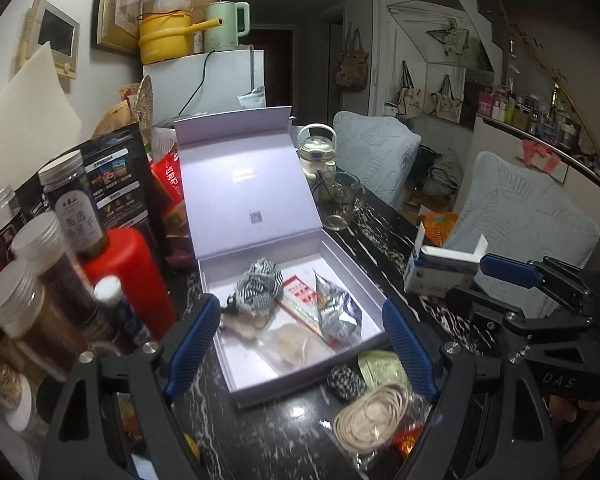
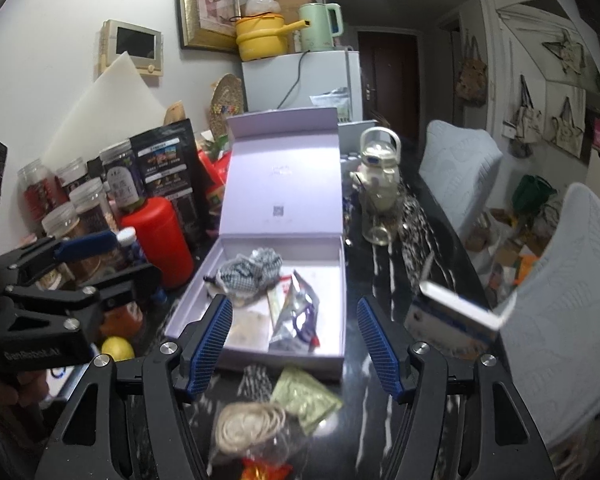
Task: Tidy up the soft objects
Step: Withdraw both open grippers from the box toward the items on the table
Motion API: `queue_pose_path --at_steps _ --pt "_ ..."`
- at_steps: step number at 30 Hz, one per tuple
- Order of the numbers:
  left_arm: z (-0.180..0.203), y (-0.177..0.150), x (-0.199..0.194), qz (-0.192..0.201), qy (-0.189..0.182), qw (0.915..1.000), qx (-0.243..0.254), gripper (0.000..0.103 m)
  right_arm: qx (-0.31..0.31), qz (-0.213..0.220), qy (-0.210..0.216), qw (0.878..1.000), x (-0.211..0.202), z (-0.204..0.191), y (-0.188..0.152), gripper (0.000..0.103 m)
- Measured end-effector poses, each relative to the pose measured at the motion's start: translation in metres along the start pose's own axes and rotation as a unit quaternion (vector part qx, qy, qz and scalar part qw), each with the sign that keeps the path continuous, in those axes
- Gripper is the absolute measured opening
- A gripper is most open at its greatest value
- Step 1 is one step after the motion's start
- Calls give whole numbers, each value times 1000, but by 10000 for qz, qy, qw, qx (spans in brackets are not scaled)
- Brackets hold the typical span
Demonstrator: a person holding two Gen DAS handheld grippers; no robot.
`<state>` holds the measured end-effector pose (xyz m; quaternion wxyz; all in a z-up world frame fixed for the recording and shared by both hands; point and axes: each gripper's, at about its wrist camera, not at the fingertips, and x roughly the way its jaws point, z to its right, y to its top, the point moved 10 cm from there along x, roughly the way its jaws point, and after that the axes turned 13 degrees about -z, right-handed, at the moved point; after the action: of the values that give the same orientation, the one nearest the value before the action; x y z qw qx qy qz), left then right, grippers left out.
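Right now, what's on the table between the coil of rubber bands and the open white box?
A small black-and-white knitted pouch and a green packet lie between the coil of rubber bands and the box, seen best in the left wrist view.

You have 1 open white box (image 1: 256, 184) holding 1 striped cloth (image 1: 260, 286), 1 silver pouch (image 1: 334, 306) and 1 red-printed packet (image 1: 300, 294). Near it lie 1 green sachet (image 2: 306, 398) and 1 cord coil (image 2: 248, 426).
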<state>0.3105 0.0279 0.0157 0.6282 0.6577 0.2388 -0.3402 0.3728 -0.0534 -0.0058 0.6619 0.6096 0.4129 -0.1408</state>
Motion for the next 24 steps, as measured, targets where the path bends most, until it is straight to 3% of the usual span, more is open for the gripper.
queue_pose_path --at_steps 13,20,24 --pt "13 -65 14 -566 -629 9964 -37 83 378 -488 -330 9975 5 5 -79 70" --pt "19 -102 29 -868 -858 9924 -169 84 569 -842 -158 9947 18 -2 -120 70" --pt "21 -122 40 -1053 -804 9911 -133 84 657 -1095 -72 9918 32 -5 -141 70"
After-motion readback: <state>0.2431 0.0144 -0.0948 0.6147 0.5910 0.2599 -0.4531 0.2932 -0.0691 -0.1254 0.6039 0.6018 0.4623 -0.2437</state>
